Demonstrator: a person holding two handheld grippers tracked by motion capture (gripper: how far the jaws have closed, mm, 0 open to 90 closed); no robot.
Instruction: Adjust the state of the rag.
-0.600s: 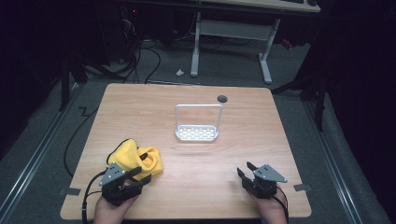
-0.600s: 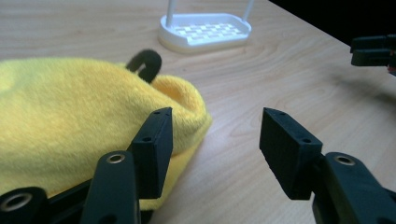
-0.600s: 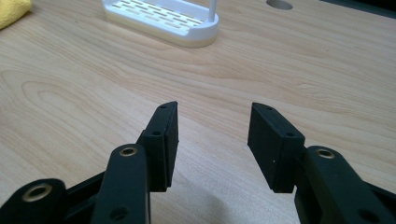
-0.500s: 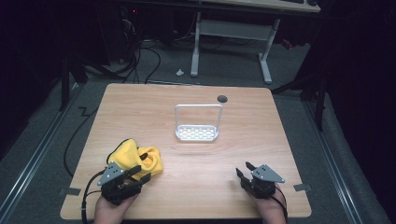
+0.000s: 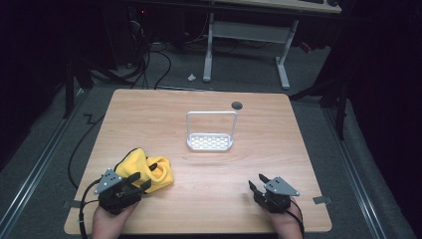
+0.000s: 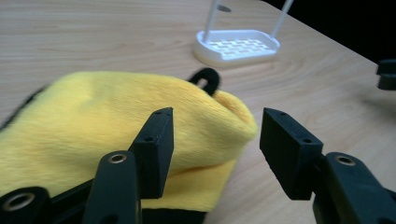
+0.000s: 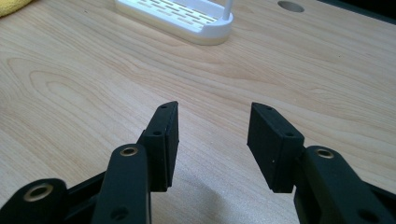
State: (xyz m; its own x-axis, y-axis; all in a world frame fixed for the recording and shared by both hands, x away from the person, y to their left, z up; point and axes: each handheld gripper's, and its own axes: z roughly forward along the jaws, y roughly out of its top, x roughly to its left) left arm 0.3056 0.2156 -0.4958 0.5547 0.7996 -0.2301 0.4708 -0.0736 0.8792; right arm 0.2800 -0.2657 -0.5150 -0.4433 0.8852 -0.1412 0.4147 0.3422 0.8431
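Item: crumpled yellow plush cloth w/ black trim (image 5: 149, 169), desk's near-left corner. Left gripper (image 5: 143, 180) jaws apart, cloth edge between, unpinched. Right gripper (image 5: 258, 182) agape, idle near-right. Step: approach; next likely close on cloth.

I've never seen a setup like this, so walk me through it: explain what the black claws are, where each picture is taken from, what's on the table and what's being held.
The black claws are two hand-held grippers; a person works one with each hand. The high view looks down on the table: the left gripper is at the bottom left, the right gripper at the bottom right. The other two pictures come from cameras riding on the grippers, looking along their own jaws. On the table lie a yellow cloth with a black loop and a small white rack; a round hole sits near the far edge. Nothing is held. Both grippers are open: the left one's jaws stand at the cloth's edge, the right one's over bare wood.
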